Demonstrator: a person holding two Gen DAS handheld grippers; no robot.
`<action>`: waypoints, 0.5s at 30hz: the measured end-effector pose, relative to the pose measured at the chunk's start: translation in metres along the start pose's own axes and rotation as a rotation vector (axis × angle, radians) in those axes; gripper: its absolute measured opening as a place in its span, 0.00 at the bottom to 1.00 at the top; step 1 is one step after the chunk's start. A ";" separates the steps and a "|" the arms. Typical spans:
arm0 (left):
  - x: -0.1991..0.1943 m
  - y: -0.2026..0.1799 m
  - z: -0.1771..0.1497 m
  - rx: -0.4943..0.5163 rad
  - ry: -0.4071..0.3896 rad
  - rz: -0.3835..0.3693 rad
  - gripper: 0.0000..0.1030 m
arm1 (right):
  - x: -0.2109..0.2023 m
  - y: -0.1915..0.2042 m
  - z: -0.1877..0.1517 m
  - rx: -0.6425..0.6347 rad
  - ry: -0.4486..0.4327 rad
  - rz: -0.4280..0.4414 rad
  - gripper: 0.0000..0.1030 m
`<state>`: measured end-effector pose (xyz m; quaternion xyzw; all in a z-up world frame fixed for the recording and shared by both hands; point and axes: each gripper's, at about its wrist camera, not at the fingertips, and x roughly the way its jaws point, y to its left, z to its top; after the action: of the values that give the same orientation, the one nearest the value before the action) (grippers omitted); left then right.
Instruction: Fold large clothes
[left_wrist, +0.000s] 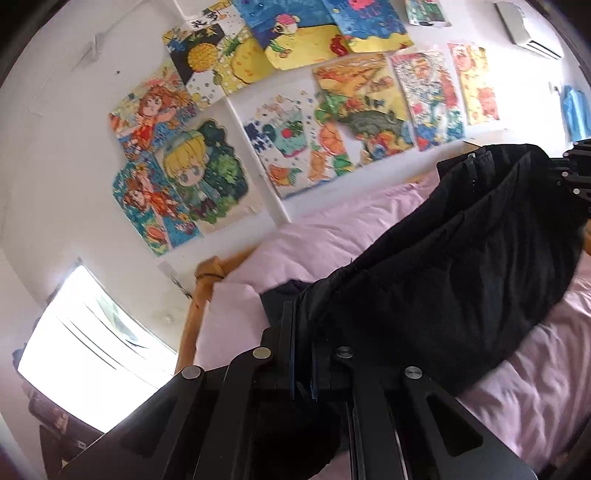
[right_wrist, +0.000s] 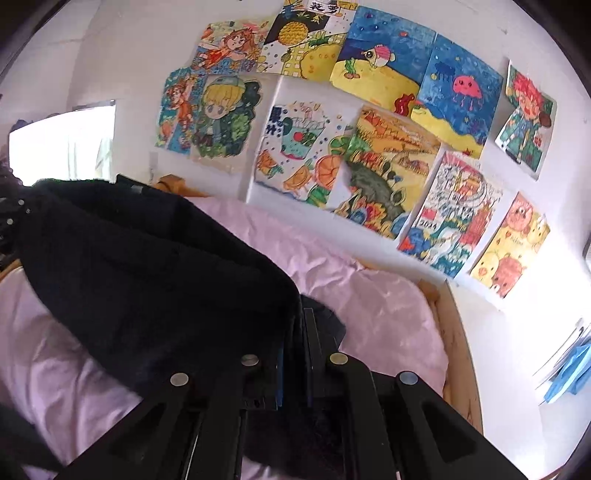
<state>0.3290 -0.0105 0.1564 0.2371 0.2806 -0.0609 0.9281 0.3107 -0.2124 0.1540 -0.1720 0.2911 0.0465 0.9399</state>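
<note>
Both grippers, left gripper (left_wrist: 303, 350) and right gripper (right_wrist: 295, 343), pinch the black garment (left_wrist: 461, 266) with fingers pressed together. Its long axis hangs between them above the pink bed (left_wrist: 332, 229), toward each frame's centre.

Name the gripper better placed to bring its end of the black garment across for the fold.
Neither clearly: the left gripper and right gripper each pinch an end of the black garment, slung between them above the pink bedsheet. Marginally the right, whose end hangs over open sheet.
</note>
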 end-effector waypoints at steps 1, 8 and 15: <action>0.008 0.001 0.002 -0.002 -0.004 0.008 0.06 | 0.009 -0.002 0.004 0.010 -0.007 -0.006 0.08; 0.085 0.006 0.023 -0.006 0.043 0.008 0.06 | 0.080 -0.012 0.016 0.046 -0.027 -0.019 0.08; 0.153 -0.003 0.027 0.039 0.103 0.010 0.06 | 0.147 -0.017 0.011 0.078 0.018 0.005 0.08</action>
<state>0.4699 -0.0228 0.0910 0.2595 0.3258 -0.0494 0.9078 0.4413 -0.2266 0.0852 -0.1351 0.3018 0.0359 0.9431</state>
